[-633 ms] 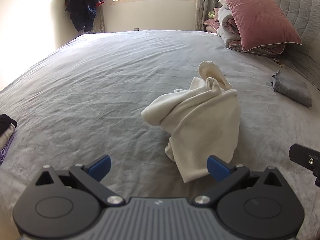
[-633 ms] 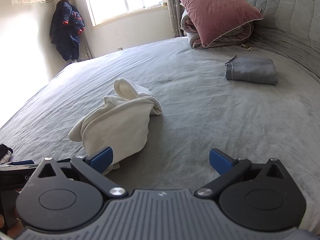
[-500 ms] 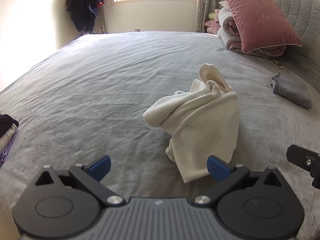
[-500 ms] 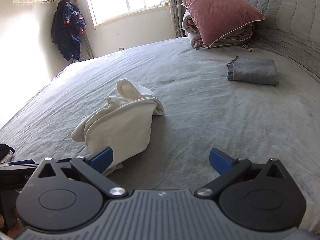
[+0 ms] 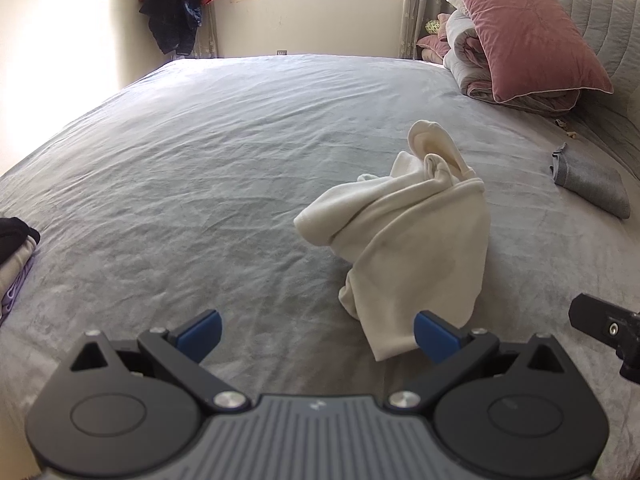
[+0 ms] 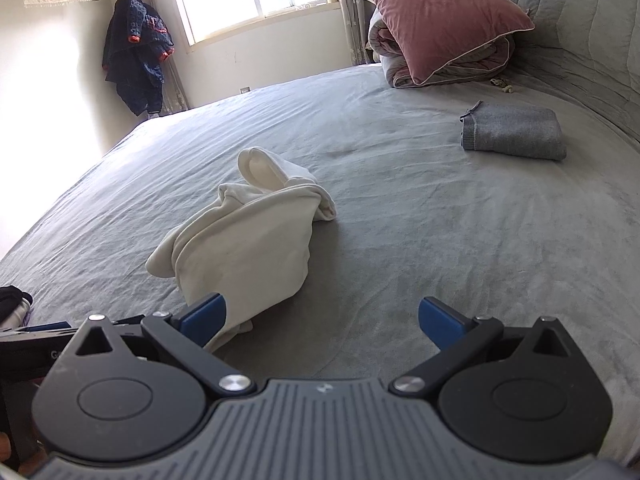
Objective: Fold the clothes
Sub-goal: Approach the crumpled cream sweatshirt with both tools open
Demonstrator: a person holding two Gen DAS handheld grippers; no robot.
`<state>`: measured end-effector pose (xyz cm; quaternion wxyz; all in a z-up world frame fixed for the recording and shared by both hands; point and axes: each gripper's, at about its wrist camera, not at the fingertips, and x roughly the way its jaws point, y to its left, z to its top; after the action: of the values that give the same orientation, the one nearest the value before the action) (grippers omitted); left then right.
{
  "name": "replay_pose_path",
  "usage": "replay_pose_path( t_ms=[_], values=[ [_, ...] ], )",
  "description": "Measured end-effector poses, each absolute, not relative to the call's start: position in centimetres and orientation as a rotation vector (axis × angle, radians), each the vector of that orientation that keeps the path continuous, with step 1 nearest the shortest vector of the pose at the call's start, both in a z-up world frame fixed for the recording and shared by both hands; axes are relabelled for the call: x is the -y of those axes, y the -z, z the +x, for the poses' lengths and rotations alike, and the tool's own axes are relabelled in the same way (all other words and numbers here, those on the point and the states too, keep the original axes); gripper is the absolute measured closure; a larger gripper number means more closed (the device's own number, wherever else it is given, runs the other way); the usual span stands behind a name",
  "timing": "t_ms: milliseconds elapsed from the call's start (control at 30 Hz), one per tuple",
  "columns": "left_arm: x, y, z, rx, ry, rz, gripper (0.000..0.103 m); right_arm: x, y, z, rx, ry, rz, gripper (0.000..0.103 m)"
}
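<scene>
Lying crumpled on the grey bed cover (image 5: 192, 152), a cream garment (image 5: 404, 236) sits ahead of both grippers, untouched by either. Left wrist view, from left to right: a small stack of clothes (image 5: 14, 256) at the far left edge of the bed, well off to the left of the left gripper (image 5: 316, 338); the gripper itself, tilted down toward the cover with its blue-tipped jaws spread wide and nothing between them; the cream garment, ahead and to the right, its nearest corner reaching down just beside the right fingertip (image 5: 434, 338); a folded grey cloth (image 5: 592, 184) farther right, well apart; and a black part of the other tool at the right edge. Beyond, a dark jacket (image 5: 178, 4) hangs in the far left corner, and a pink pillow (image 5: 528, 32) leans on a rolled quilt at the far right. Right wrist view, from left to right: the cream garment (image 6: 244, 248) ahead and to the left, its near end passing behind the left fingertip (image 6: 204, 318); whether it touches that fingertip cannot be told; the right gripper (image 6: 322, 320), jaws fully apart over bare cover; the folded grey cloth (image 6: 516, 132) ahead to the right.
</scene>
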<state>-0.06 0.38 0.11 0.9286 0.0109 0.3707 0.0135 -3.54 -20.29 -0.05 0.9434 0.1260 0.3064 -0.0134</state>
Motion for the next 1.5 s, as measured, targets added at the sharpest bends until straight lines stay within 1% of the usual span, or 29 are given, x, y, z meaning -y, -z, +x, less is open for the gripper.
replay_pose_path(
  t_ms=[1500],
  values=[
    [0.3, 0.5, -0.3, -0.783, -0.020, 0.095, 0.000, 19.8, 0.4, -3.1, -0.675, -0.005, 0.244, 0.000]
  ],
)
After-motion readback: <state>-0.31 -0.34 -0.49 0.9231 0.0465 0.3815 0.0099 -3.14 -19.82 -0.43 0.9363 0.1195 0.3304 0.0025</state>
